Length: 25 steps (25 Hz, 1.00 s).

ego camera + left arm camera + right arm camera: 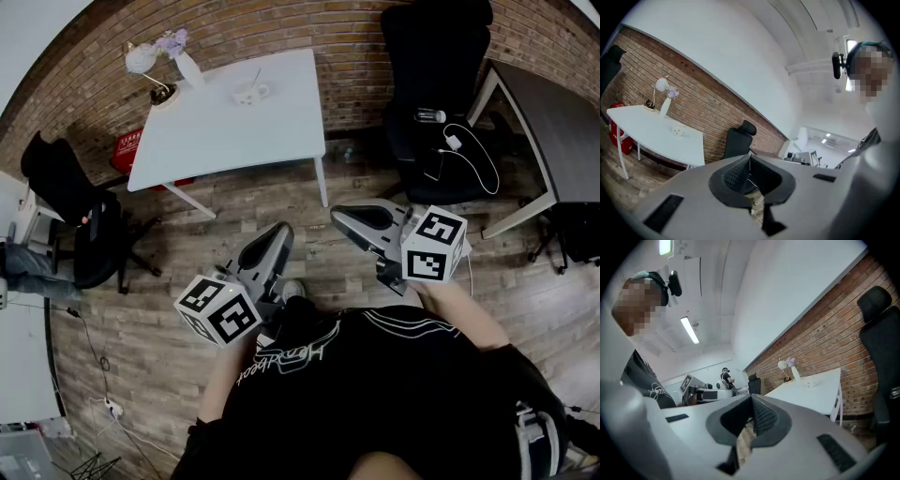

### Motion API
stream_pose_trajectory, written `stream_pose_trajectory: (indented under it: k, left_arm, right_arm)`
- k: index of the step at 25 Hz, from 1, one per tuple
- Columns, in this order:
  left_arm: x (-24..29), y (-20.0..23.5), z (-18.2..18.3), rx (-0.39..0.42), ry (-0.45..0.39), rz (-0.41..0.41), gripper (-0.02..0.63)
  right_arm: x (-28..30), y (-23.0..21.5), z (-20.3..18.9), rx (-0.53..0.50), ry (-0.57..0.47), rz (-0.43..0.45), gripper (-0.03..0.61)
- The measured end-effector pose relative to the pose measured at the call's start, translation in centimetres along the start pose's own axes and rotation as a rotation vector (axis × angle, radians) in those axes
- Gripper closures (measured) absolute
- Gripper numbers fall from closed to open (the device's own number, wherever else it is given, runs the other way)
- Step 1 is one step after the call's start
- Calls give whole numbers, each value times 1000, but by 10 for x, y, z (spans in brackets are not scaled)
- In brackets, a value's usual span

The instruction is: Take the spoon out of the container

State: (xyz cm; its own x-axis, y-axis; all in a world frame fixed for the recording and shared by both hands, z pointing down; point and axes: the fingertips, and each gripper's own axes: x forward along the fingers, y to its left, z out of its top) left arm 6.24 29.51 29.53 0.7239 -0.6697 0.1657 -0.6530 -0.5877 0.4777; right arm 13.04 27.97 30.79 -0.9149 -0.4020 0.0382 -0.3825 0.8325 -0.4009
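Left tongs (274, 240) and right tongs (359, 221) are held closed, nothing gripped. Reaching is not yet begun: container (250, 93), spoon (257, 79) seemingly in it, is seen on worktop (216, 131), well ahead of both. Approach and opening are needed.

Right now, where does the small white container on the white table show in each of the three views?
Head view: the container is in the upper middle, on the far side of the white table.
Left gripper view: container small, at the left, on the tabletop.
Right gripper view: container small, right of centre, on the tabletop.
Shared landmark: the white vase appears just left of it in every view.
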Motion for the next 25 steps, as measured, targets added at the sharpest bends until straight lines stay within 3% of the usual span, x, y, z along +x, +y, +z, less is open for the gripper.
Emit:
stream_pose_trajectory:
  k: [10, 15, 25]
  left_arm:
    - [1, -9, 3, 15, -1, -6, 604]
    - [1, -14, 4, 35, 9, -3, 604]
    - [22, 26, 16, 5, 26, -3, 604]
  right_arm:
    - [-4, -2, 1, 0, 14, -27, 581]
    - [-4, -1, 2, 25, 4, 4, 581]
    - [21, -39, 10, 59, 7, -12, 581]
